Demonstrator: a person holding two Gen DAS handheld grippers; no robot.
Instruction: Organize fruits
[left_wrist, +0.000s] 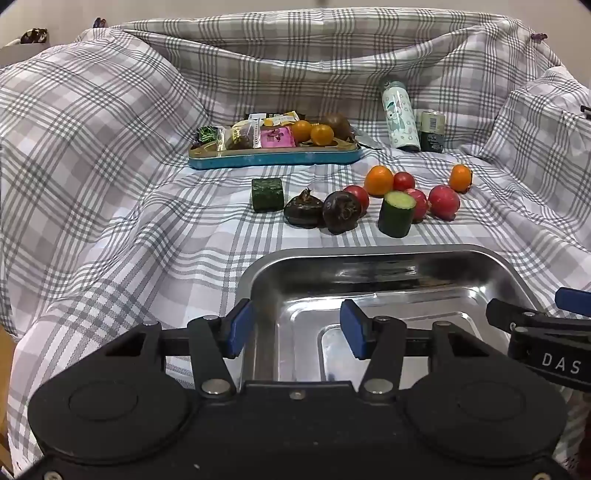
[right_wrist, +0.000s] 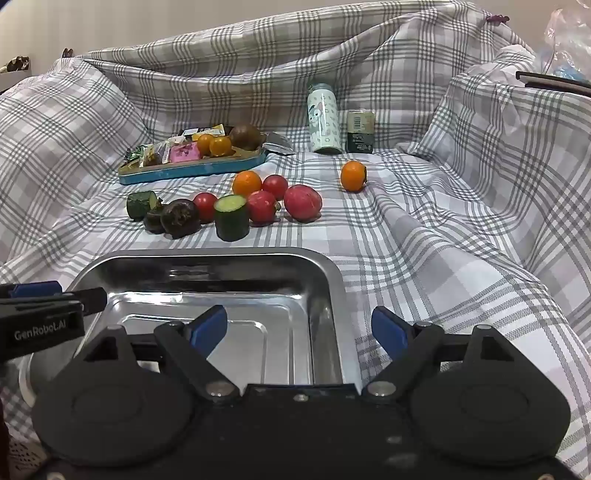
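Note:
A steel tray lies empty on the plaid cloth, close in front of both grippers. Beyond it lie loose fruits: two cucumber pieces, two dark water chestnuts, red tomatoes, and orange tomatoes. My left gripper is open and empty over the tray's left edge. My right gripper is open and empty over the tray's right edge.
A blue tray at the back holds snack packets, two orange tomatoes and a brown fruit. A patterned bottle and a small can stand at the back right. Raised cloth folds surround the area.

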